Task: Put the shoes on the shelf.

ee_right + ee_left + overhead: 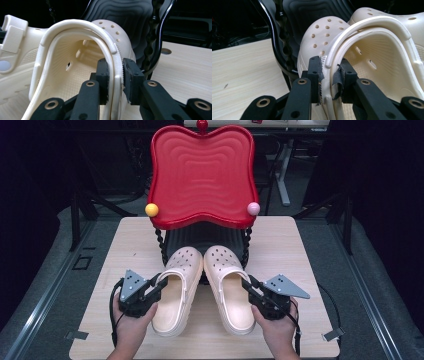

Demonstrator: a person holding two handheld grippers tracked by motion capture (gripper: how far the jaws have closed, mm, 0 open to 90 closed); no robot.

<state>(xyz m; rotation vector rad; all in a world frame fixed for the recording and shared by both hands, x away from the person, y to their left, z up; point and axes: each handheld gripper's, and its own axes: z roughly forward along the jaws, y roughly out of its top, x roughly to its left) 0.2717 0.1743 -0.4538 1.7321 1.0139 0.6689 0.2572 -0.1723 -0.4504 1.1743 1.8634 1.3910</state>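
Gripping each cream clog by its outer wall: left tongs (pixel 161 282) clamp left clog (pixel 176 292), right tongs (pixel 247 284) right clog (pixel 229 287), mid-tabletop, toes tucked beneath the red chair (pixel 200 170) — we judge, for moving them together.

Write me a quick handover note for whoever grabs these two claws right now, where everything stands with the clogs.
Left claw: shut on the outer side wall of the left clog.
Right claw: shut on the outer side wall of the right clog.
Clogs: side by side on the table, toes pointing at the black lower shelf of the red stand.
Done: both clogs gripped.
Left: probably either slide the pair onto that lower shelf or draw it clear of the stand; the goal is a guess. Keep both grips firm.
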